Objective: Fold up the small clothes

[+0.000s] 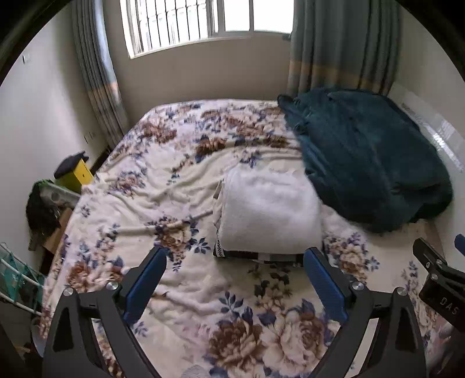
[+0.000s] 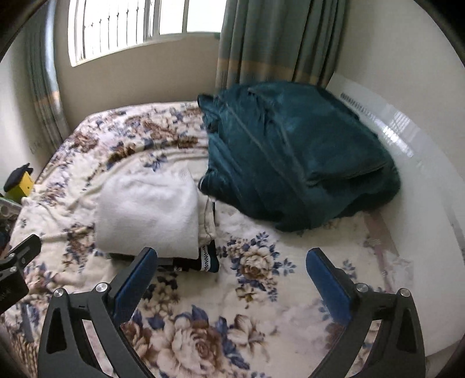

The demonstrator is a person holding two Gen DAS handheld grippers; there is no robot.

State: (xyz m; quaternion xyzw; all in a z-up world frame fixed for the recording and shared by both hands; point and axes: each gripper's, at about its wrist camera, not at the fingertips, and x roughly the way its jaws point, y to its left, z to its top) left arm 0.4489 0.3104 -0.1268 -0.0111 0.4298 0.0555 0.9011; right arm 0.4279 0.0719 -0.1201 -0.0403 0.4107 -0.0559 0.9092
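Fingers (image 1: 325,279) on my left gripper (image 1: 237,256) and right gripper (image 2: 232,256) spread wide and empty above the folded white sweater (image 1: 270,209) on the bed (image 1: 180,162).

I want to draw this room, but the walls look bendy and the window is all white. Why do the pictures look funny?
In the left wrist view, the barred window glares white, and the fisheye lens curves the walls and leaves dark corners. In the right wrist view, the folded fluffy white garment and the crumpled teal plush blanket look softly smeared, and the glossy white headboard shines with the window's reflection.
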